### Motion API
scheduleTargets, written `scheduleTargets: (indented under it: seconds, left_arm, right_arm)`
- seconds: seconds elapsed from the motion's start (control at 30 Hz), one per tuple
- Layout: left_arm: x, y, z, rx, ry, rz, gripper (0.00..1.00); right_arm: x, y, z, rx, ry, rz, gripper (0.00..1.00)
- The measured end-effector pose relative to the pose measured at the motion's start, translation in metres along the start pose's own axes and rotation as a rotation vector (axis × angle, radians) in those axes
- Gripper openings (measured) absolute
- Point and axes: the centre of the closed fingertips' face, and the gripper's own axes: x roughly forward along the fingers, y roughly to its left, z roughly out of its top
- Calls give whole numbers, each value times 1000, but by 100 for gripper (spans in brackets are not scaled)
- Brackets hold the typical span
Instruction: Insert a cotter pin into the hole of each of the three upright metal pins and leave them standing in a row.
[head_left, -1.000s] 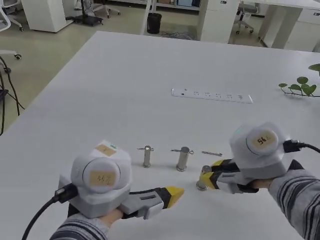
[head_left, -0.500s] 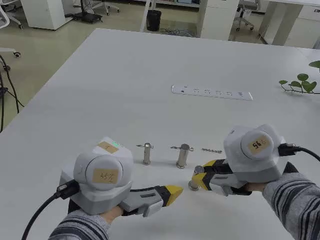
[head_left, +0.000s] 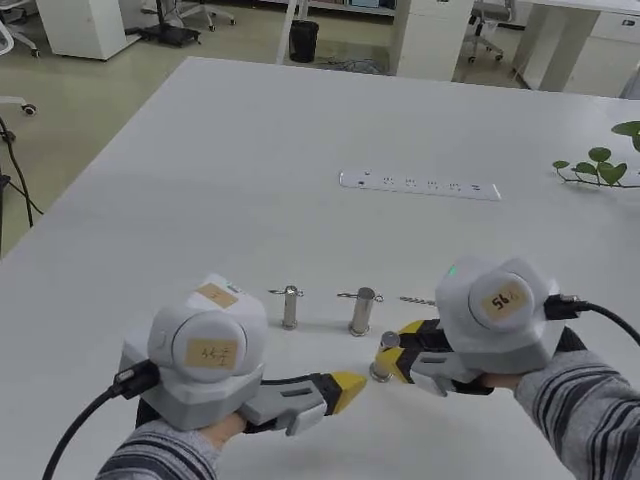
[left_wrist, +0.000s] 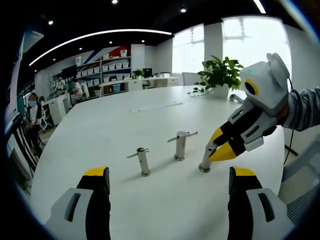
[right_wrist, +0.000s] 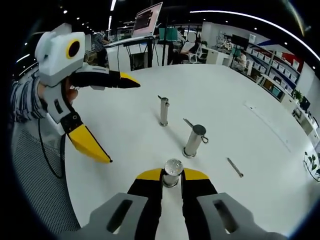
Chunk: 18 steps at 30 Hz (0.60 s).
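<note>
The right tool (head_left: 385, 362) gripped the right pin (right_wrist: 173, 169), upright on the surface (head_left: 250, 180), its shaft partly hidden by the jaws. The left tool (left_wrist: 170, 172) hung released at near left. The middle pin (head_left: 363, 311) and left pin (head_left: 290, 306) each held a cotter pin; a spare cotter pin (right_wrist: 234, 167) lay far right.

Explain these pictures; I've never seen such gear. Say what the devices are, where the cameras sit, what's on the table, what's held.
A person holds a two-jaw gripper in each hand; there is no robot. The head view comes from a headset camera looking down at the table. Each round view comes from a camera riding on one gripper. Two metal pins stand on the table, the left pin and the middle pin, each with a cotter pin through it. A loose cotter pin lies nearby, a power strip farther back. The right gripper is closed on the third pin, which shows no cotter pin. The left gripper is open, holding nothing.
</note>
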Motion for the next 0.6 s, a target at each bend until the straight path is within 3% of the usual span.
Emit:
scheduleTargets:
  seconds: [0.6]
  left_arm:
    - [1, -1, -2, 5, 12, -5, 99]
  right_arm:
    - [0, -1, 1, 141, -12, -60, 9]
